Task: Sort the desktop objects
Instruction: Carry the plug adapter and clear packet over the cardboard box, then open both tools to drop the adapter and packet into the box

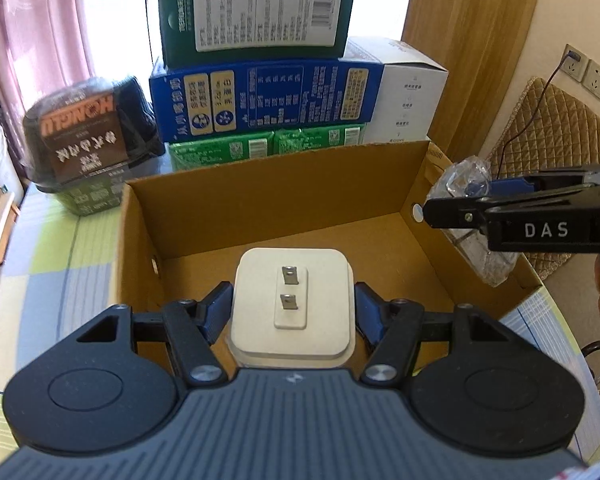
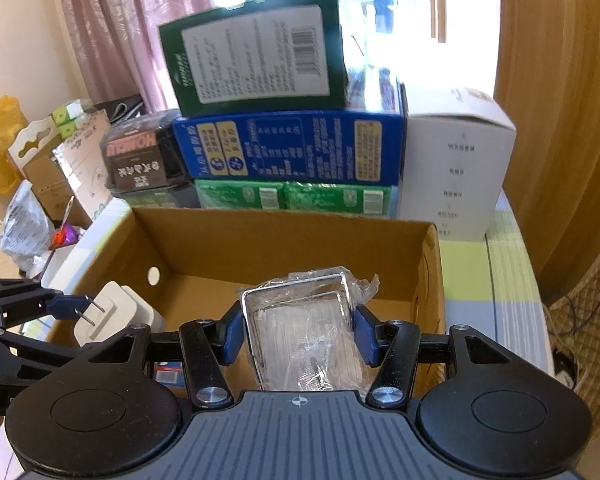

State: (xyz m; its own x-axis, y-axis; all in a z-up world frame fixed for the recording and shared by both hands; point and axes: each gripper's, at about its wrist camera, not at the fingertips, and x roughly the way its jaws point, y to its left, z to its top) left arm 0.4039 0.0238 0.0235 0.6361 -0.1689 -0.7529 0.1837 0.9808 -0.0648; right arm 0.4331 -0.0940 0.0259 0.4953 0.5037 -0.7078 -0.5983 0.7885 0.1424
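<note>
The white plug adapter [image 1: 292,304], rigid, light and smooth-sided, is riding pinched by its flat sides in my left gripper [image 1: 292,308] above the cardboard box [image 1: 268,196], while my right gripper [image 2: 300,332] is pinching the crinkly, slippery plastic-wrapped packet [image 2: 304,332] gently there too.

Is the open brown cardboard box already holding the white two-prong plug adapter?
No: the white two-prong plug adapter is clamped in the left hand-held gripper above the open brown cardboard box.

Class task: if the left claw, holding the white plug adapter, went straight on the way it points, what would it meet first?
Probably the brown floor of the open cardboard box, just beyond the adapter; the box looks empty there, though depth is unclear.
</note>
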